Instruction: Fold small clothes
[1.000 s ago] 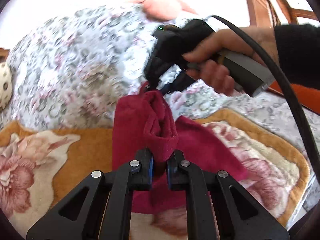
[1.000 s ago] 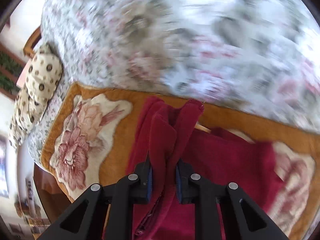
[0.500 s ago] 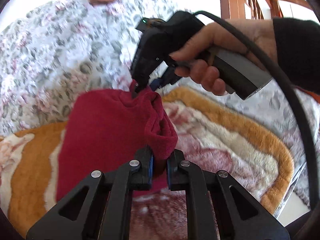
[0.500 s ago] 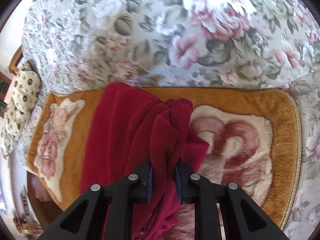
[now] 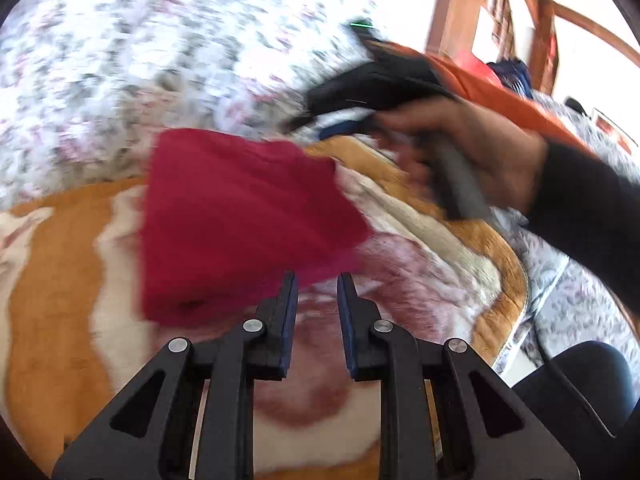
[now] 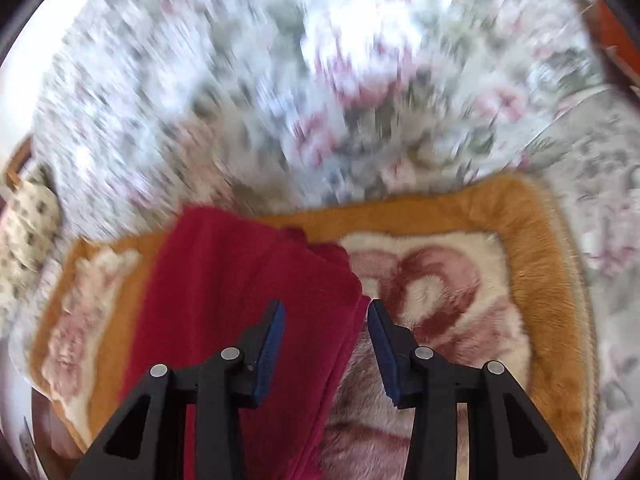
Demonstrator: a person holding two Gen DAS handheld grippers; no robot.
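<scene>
A dark red garment (image 5: 240, 220) lies folded over on an orange and cream floral blanket (image 5: 56, 264). My left gripper (image 5: 317, 288) is open and empty, its fingertips just at the garment's near right edge. My right gripper (image 6: 325, 320) is open and empty, low over the garment's (image 6: 240, 292) right edge. In the left wrist view the right gripper (image 5: 320, 124) shows blurred beyond the garment's far right corner, held by a hand in a black sleeve.
The blanket (image 6: 532, 240) lies on a bed with a grey and pink floral cover (image 6: 320, 80). A spotted cushion (image 6: 24, 232) sits at the left. An orange cloth (image 5: 500, 92) and a wooden frame (image 5: 452, 16) are at the far right.
Both grippers have opened and let go of the red garment, which now lies flat and folded on the blanket. Both have drawn back a little; the views are blurred by motion.
</scene>
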